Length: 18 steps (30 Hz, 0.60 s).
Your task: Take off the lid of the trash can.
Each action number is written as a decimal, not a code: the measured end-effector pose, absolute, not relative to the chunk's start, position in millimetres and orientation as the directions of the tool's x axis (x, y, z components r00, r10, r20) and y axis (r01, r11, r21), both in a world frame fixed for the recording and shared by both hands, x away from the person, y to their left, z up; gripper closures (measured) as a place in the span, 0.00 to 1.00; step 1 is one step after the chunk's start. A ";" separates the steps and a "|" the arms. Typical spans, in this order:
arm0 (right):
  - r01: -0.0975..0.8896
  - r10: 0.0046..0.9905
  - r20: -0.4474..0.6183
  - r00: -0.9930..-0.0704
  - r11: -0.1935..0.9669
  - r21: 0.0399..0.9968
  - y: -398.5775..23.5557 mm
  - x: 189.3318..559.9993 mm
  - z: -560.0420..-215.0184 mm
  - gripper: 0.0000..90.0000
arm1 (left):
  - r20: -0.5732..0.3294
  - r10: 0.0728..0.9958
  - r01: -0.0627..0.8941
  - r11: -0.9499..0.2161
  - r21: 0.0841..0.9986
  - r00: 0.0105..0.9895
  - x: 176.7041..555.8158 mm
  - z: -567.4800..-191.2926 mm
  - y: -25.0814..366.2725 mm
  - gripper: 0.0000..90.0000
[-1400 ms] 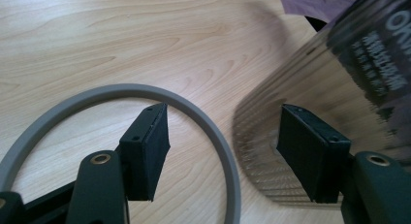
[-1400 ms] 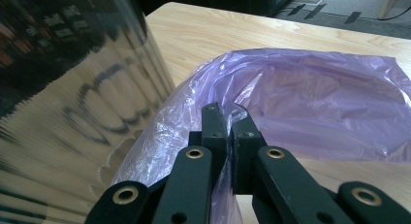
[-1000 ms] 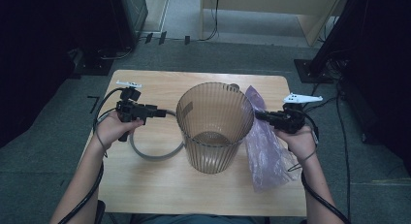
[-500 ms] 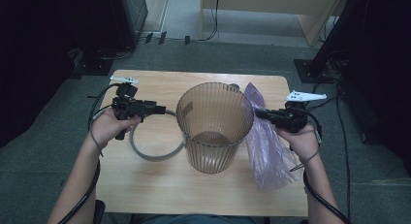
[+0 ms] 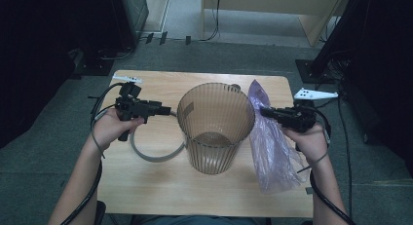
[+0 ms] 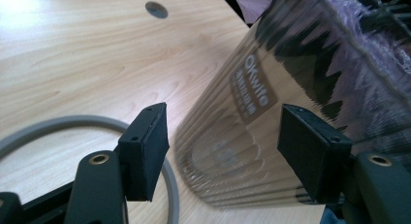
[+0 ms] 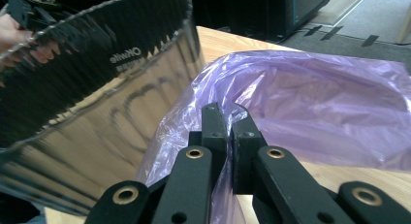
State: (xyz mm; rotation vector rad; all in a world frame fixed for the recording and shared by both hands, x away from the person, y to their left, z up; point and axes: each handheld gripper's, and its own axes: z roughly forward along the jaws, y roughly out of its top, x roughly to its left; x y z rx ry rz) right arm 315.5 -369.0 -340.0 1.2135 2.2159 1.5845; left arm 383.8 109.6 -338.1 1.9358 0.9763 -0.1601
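Observation:
A brown see-through ribbed bin (image 5: 214, 137) stands upright at the middle of the wooden table (image 5: 146, 191). My right gripper (image 5: 265, 111) is shut on the top edge of a purple plastic bag (image 5: 272, 152), which hangs down to the table just right of the bin. In the right gripper view the jaws (image 7: 227, 117) pinch the bag's film (image 7: 315, 103), with the bin (image 7: 97, 88) close on the left. My left gripper (image 5: 168, 109) is open and points at the bin's left side, a little short of it. In the left gripper view the pads (image 6: 225, 136) frame the bin wall (image 6: 300, 64) with nothing between them.
A grey ring (image 5: 151, 154) lies flat on the table under my left gripper, up against the bin's base, and also appears as the ring (image 6: 48, 124). A round cable hole (image 6: 156, 9) sits near the table's far edge. Dark equipment and cables surround the table on the floor.
Both hands have risen a little. The bag's top edge has come up with the right gripper. The bin and the ring have not moved.

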 end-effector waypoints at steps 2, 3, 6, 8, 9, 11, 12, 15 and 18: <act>0.518 0.682 0.315 -0.661 0.111 0.848 -368.6 314.8 -338.7 0.98 | -0.475 0.562 0.684 -0.242 0.688 0.677 382.5 -336.0 108.0 0.39; 0.514 0.679 0.312 -0.665 0.113 0.850 -368.0 314.3 -337.7 0.98 | -0.474 0.561 0.682 -0.242 0.690 0.679 381.8 -334.9 107.1 0.39; 0.500 0.671 0.303 -0.677 0.117 0.858 -364.7 311.3 -333.0 0.98 | -0.476 0.553 0.680 -0.245 0.692 0.684 379.4 -331.2 105.3 0.39; 0.495 0.668 0.299 -0.681 0.120 0.860 -363.8 310.8 -331.8 0.98 | -0.478 0.549 0.678 -0.242 0.694 0.685 377.7 -328.3 104.8 0.39; 0.494 0.667 0.297 -0.683 0.123 0.861 -363.0 310.0 -330.4 0.98 | -0.482 0.546 0.679 -0.240 0.694 0.685 376.6 -326.0 104.5 0.39; 0.488 0.664 0.292 -0.688 0.126 0.864 -361.6 308.6 -327.5 0.98 | -0.481 0.541 0.674 -0.237 0.700 0.690 374.7 -322.7 104.0 0.39; 0.484 0.662 0.290 -0.692 0.127 0.866 -361.5 308.2 -326.5 0.98 | -0.476 0.539 0.668 -0.236 0.706 0.694 373.7 -320.7 103.7 0.39; 0.478 0.656 0.293 -0.696 0.119 0.870 -361.9 305.6 -321.5 0.98 | -0.470 0.535 0.655 -0.228 0.720 0.702 370.5 -314.5 102.6 0.39; 0.468 0.649 0.293 -0.702 0.110 0.877 -363.0 302.3 -315.5 0.98 | -0.456 0.534 0.642 -0.233 0.730 0.712 368.7 -311.3 102.3 0.39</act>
